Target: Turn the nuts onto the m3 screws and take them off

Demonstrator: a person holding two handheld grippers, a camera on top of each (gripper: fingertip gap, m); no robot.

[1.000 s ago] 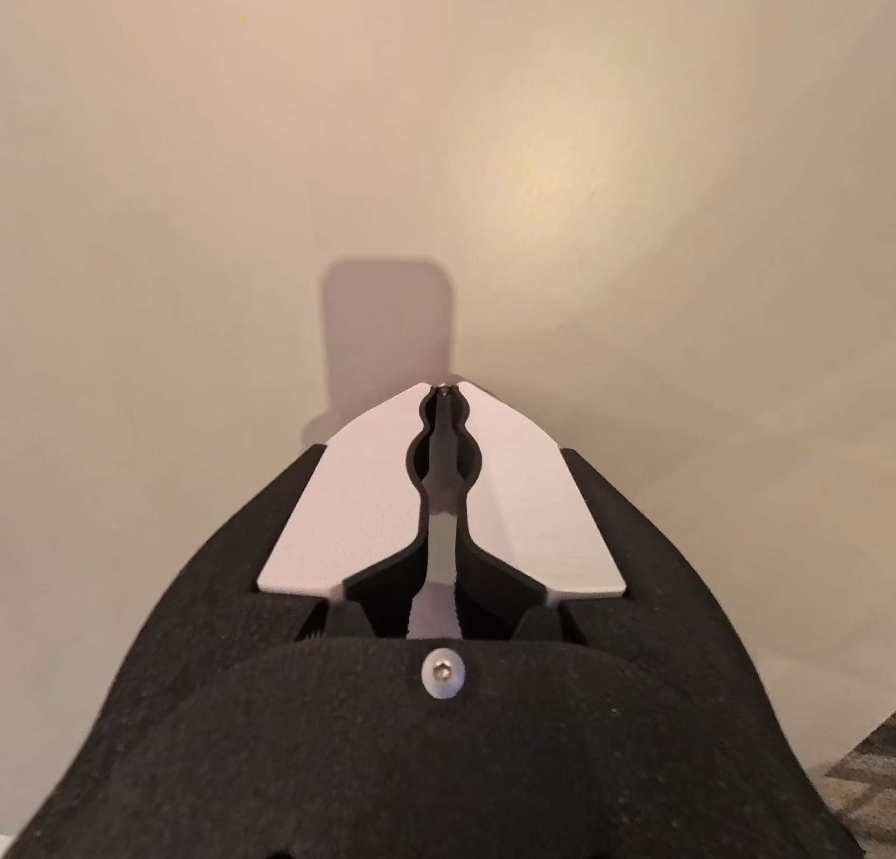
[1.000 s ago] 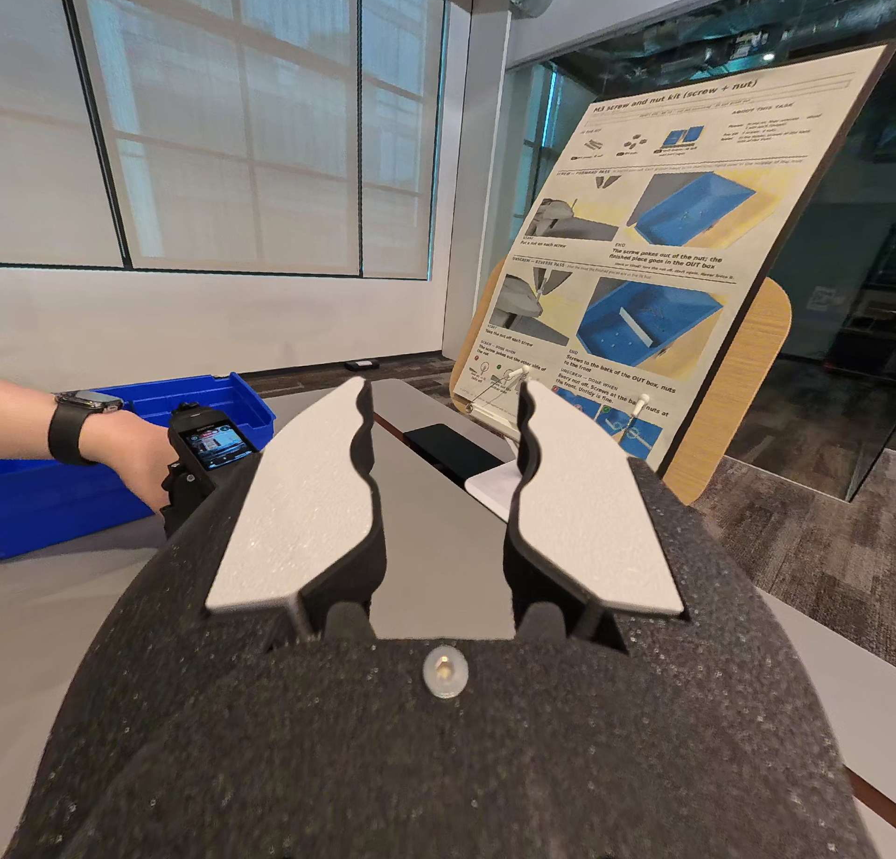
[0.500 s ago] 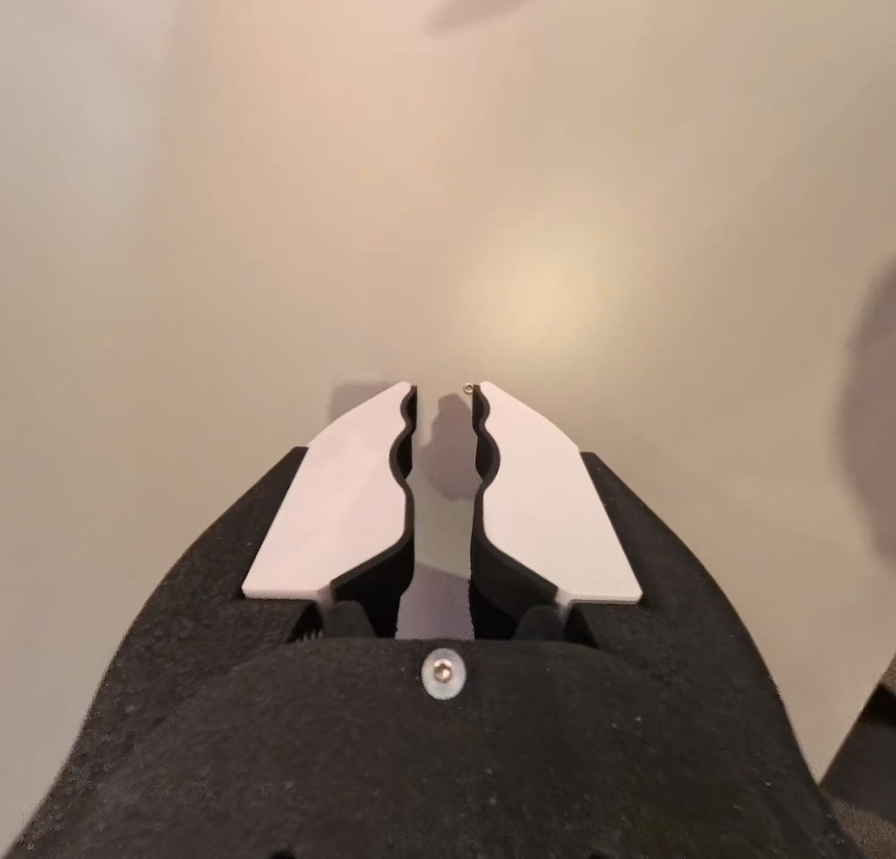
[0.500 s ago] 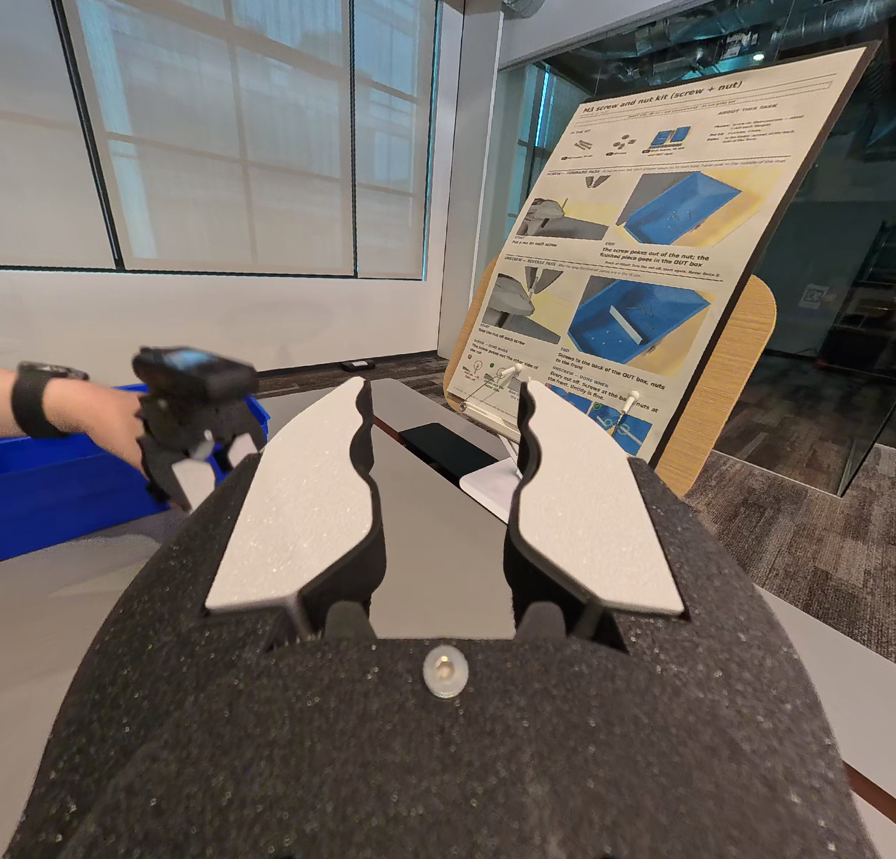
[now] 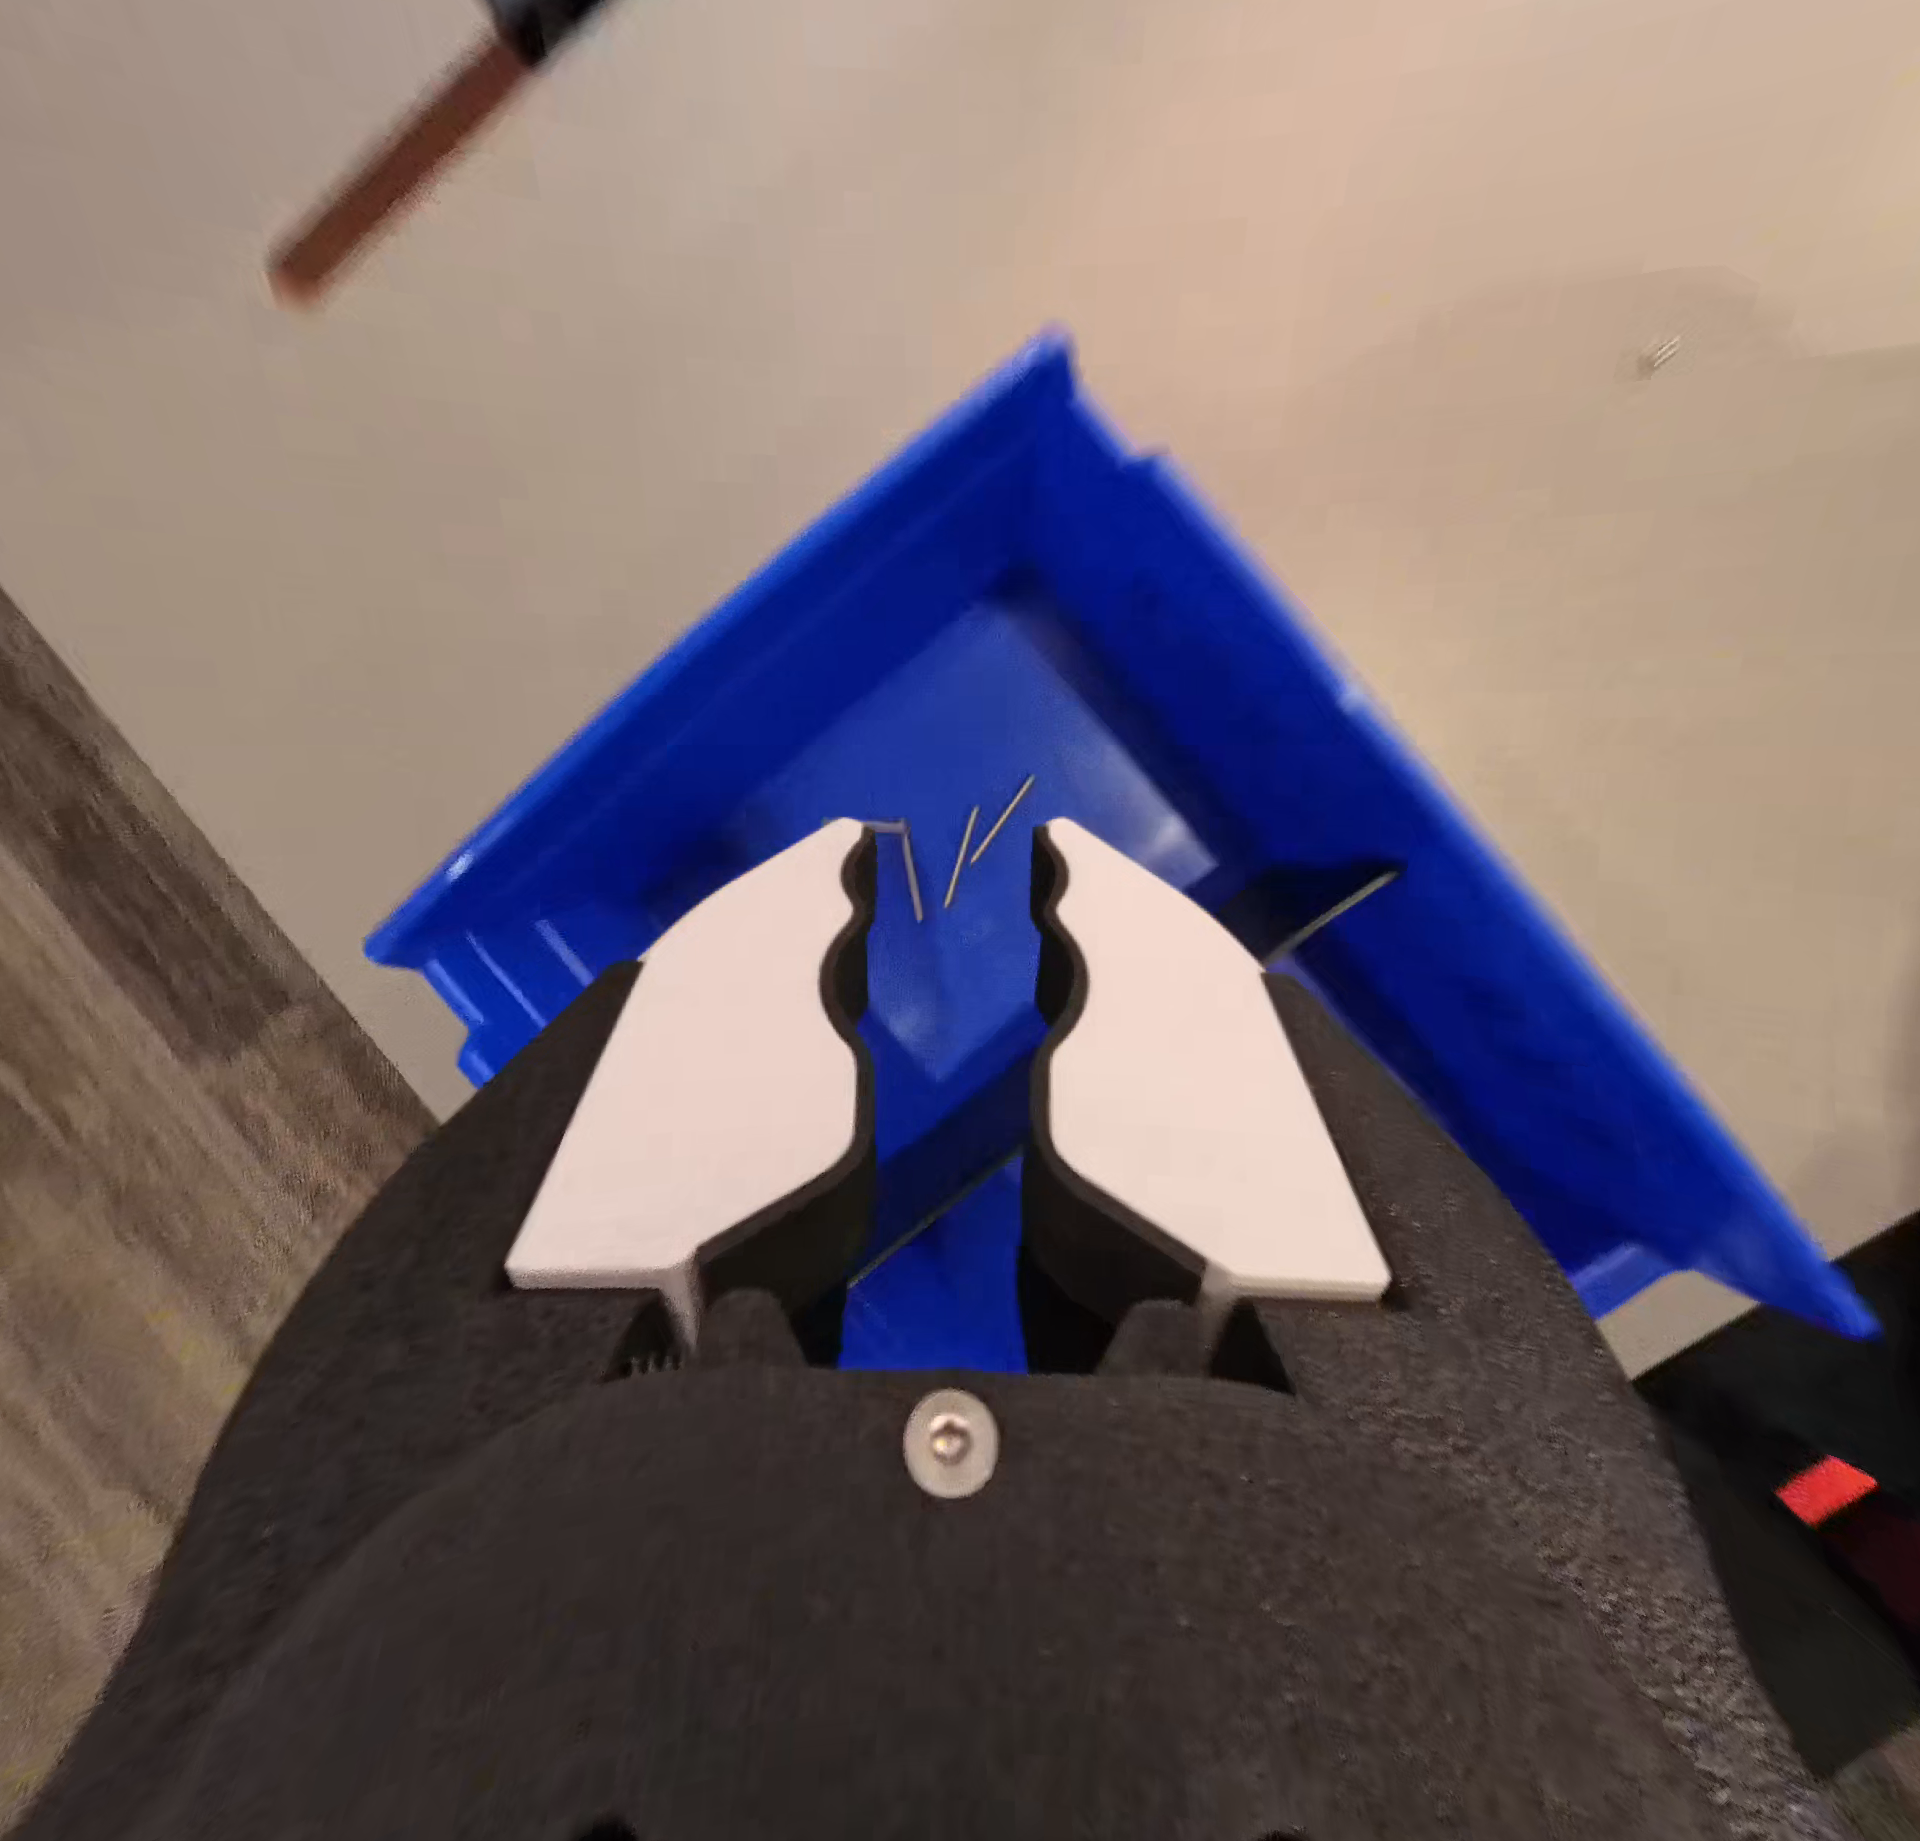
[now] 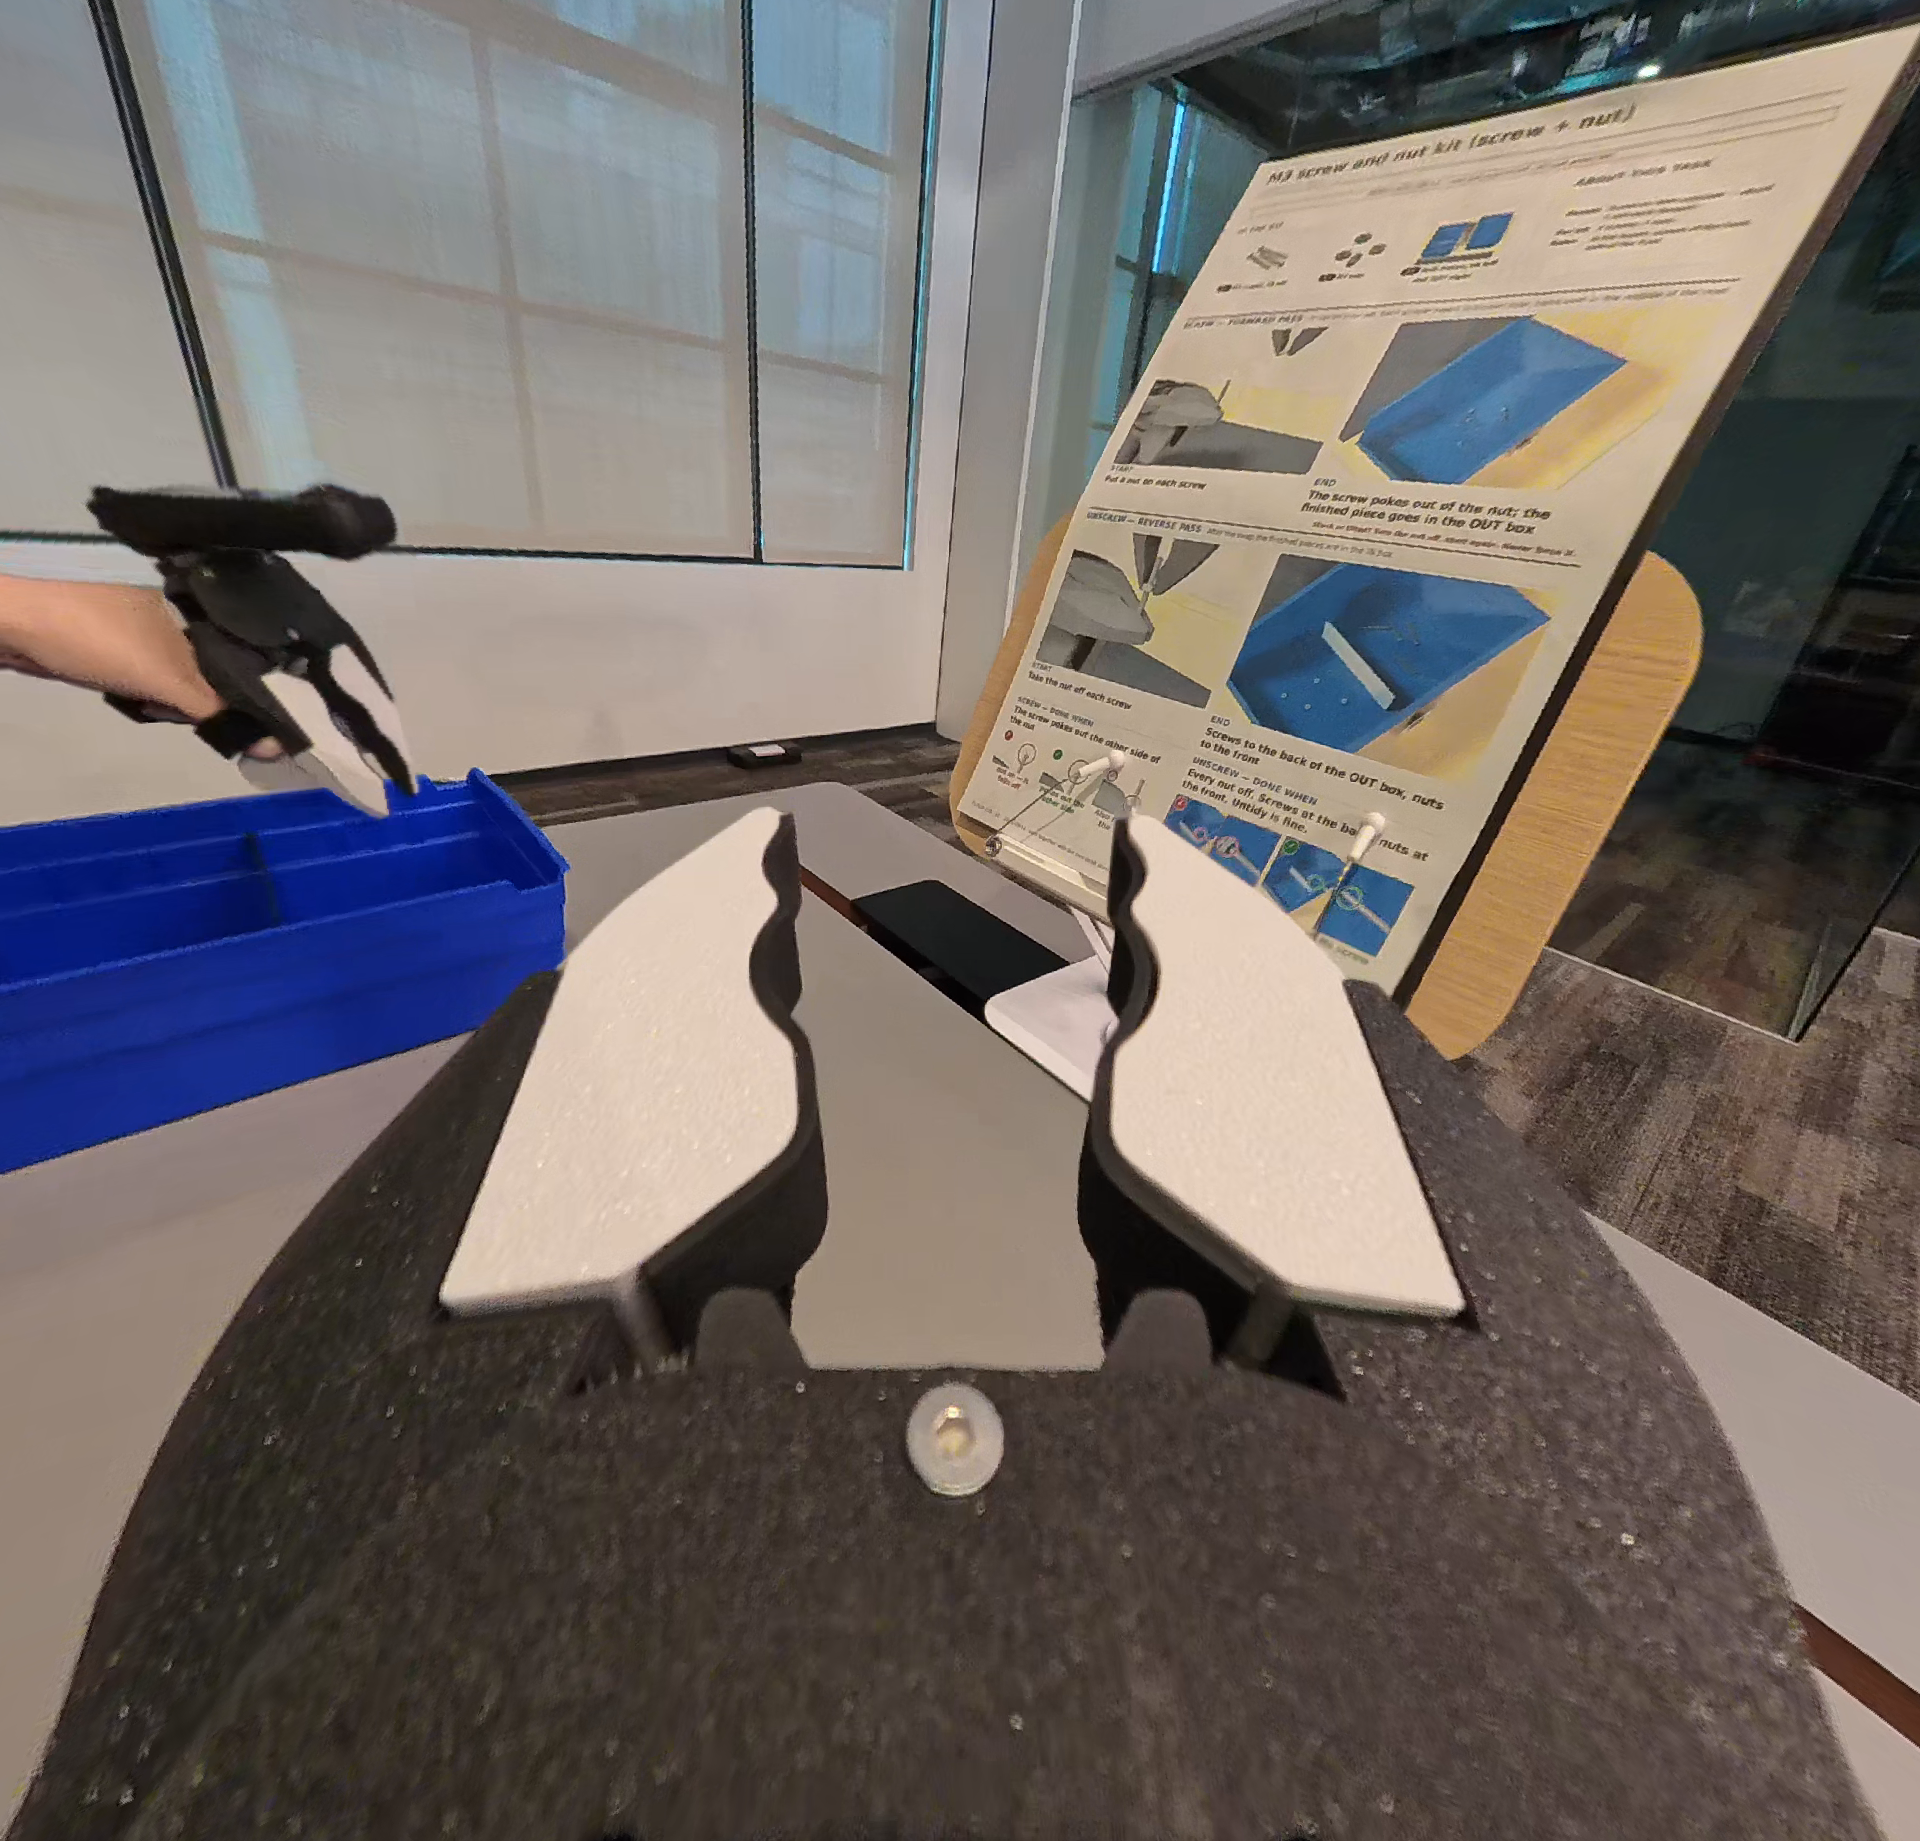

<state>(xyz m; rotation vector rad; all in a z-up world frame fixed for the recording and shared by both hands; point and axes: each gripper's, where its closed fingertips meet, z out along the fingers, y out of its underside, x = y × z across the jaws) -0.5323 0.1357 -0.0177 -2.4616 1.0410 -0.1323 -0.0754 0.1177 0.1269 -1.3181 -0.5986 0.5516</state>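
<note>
Screws (image 5: 961, 861) are seen as three thin pins on the floor of the blue bin's (image 5: 1226, 648) far compartment, just beyond a dark divider (image 5: 1320, 918); no nut can be made out there. Going left to right: the left gripper (image 5: 951, 835) is held above that compartment, spread and empty, tips pointing down at the pins; one pin is best picked, it is judged, by lowering straight and closing across its shaft, clear of the others lying close beside it; the bin wall and divider may be struck by a tilted approach; the picture is blurred. Farther right, the right gripper (image 6: 951, 830) is held over the grey table (image 6: 935, 1116), spread and empty; beyond it stand a black slab (image 6: 956, 934) and an instruction board (image 6: 1455, 503), well apart from the bin.
</note>
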